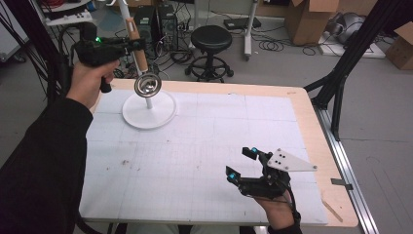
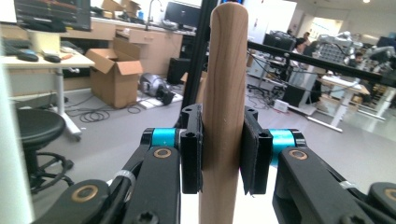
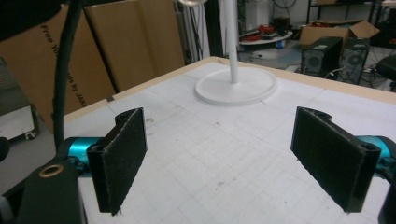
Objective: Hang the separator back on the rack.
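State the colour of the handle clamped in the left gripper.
Light brown wood grain; the handle shows best in the left gripper view, between the left gripper pads.

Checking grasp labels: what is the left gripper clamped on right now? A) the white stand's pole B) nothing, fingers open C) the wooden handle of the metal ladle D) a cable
C: in the left gripper view the left gripper has both fingers pressed on the wooden handle, and in the high view the ladle hangs by the white stand.
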Motion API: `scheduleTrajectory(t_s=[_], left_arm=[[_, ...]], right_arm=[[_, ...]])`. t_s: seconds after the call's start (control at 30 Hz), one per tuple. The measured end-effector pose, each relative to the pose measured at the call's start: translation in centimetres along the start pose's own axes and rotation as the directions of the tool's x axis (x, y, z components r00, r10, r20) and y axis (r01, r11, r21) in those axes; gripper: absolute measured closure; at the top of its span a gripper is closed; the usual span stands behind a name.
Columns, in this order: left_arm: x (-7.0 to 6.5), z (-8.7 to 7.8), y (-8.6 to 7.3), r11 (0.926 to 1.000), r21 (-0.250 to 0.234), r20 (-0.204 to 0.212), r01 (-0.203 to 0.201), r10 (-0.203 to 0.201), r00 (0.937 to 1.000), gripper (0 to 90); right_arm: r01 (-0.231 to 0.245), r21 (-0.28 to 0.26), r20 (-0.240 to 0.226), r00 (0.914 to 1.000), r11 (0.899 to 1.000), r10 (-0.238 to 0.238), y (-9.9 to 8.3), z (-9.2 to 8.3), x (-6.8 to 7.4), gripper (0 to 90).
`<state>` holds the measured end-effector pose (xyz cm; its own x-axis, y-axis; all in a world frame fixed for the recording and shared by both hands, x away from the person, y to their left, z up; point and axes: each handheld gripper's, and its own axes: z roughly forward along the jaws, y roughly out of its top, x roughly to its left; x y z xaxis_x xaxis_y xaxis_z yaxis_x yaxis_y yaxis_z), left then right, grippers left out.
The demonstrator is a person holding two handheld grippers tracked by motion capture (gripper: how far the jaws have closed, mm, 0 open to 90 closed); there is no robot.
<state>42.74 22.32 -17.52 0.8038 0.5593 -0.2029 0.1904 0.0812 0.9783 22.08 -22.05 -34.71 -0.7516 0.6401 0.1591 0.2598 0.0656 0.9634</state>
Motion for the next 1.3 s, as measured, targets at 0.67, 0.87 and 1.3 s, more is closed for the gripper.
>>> scheduleTrajectory(t_s=[0.67, 0.87, 1.3], left_arm=[[4.0, 1.3, 1.9, 0.9989, 0.007, -0.017, 0.047, -0.047, 0.9988, 72.7], [4.2, 1.7, 2.2, 0.999, 0.01, -0.014, 0.044, -0.044, 0.9989, 72.6], [3.5, 3.0, 2.9, 0.9991, 0.028, -0.071, 0.032, -0.03, 0.9971, 72.6]], right_arm=[[-0.035, -0.015, 0.008, 0.9993, 0.999, 0.035, -0.4, -0.8, -0.7, 16.8], [-0.04, -0.013, -0.001, 0.9992, 0.999, 0.04, -0.3, -0.8, -0.7, 16.8], [-0.045, -0.005, -0.01, 0.9989, 0.999, 0.045, -0.4, -0.6, -0.9, 16.9]])
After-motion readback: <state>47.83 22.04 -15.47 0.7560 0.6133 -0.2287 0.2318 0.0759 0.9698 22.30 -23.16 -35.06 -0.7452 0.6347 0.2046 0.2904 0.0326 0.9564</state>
